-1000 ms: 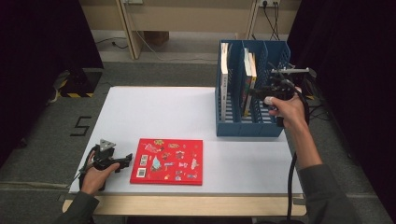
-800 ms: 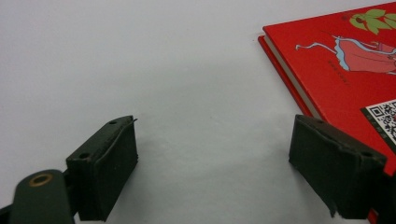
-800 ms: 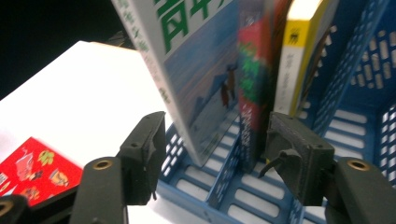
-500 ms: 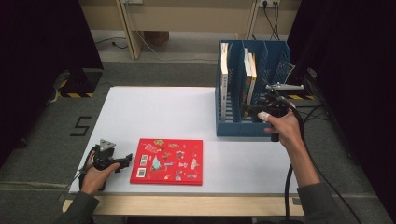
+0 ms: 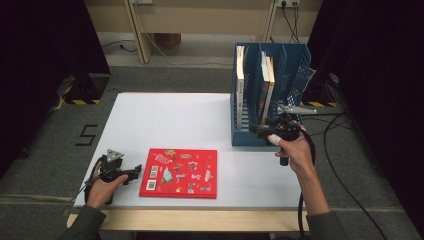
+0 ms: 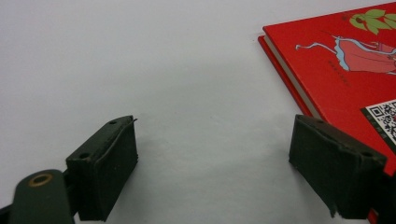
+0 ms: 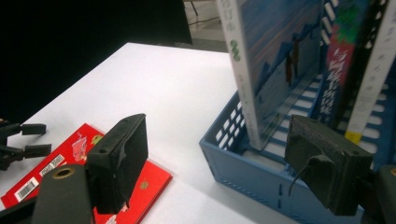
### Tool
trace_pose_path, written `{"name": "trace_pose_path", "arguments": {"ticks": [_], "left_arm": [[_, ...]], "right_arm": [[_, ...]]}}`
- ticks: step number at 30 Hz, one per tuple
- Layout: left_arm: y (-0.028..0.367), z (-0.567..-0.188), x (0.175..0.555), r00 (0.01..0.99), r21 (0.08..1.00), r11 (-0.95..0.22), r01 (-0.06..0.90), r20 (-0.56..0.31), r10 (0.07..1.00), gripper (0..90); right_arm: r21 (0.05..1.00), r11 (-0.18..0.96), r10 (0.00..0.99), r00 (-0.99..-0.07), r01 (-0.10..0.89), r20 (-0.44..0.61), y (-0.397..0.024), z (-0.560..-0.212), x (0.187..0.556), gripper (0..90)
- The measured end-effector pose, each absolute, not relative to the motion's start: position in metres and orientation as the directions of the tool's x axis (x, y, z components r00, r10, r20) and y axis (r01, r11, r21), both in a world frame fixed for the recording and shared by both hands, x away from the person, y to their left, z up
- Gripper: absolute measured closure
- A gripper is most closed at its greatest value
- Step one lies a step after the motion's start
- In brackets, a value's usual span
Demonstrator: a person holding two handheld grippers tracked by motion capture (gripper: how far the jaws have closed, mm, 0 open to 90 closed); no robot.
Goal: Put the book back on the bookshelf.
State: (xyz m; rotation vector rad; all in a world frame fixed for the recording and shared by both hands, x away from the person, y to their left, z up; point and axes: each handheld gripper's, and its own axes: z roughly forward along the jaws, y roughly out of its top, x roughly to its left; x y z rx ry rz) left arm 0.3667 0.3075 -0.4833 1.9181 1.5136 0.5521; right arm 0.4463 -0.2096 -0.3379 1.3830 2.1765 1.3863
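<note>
The flat red hardcover picture book (image 5: 179,173) lies on the white table (image 5: 165,120), well apart from the blue slotted plastic book rack (image 5: 250,137). The right gripper (image 5: 261,132), its jaws having just been opening and now wide and empty, hovers at the rack's front. The left gripper (image 5: 137,172), wide and empty, rests just beside the book, far from the rack.

Left tongs (image 6: 212,172): two black jaws spread wide, nothing between them, over bare white surface (image 6: 140,70). Red book (image 6: 345,74): hardcover lying flat on the surface, near corner toward upper centre; printed figure, green leaves and QR code visible; one jaw overlaps its lower edge.
</note>
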Motion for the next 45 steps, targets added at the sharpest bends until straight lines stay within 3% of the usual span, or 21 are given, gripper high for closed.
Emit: {"name": "trace_pose_path", "arguments": {"ticks": [7, 45], "left_arm": [[0.307, -0.483, 0.367, 0.252, 0.697, -0.143, 0.703, -0.057, 0.966, 14.3], [0.307, -0.483, 0.366, 0.277, 0.701, -0.157, 0.696, -0.060, 0.959, 14.7]], "right_arm": [[0.793, 0.085, 0.777, -0.538, 0.604, 0.327, -0.206, -0.351, 0.437, 22.8], [0.659, 0.221, 0.712, -0.580, 0.719, 0.394, -0.161, -0.417, 0.411, 23.9]]}}
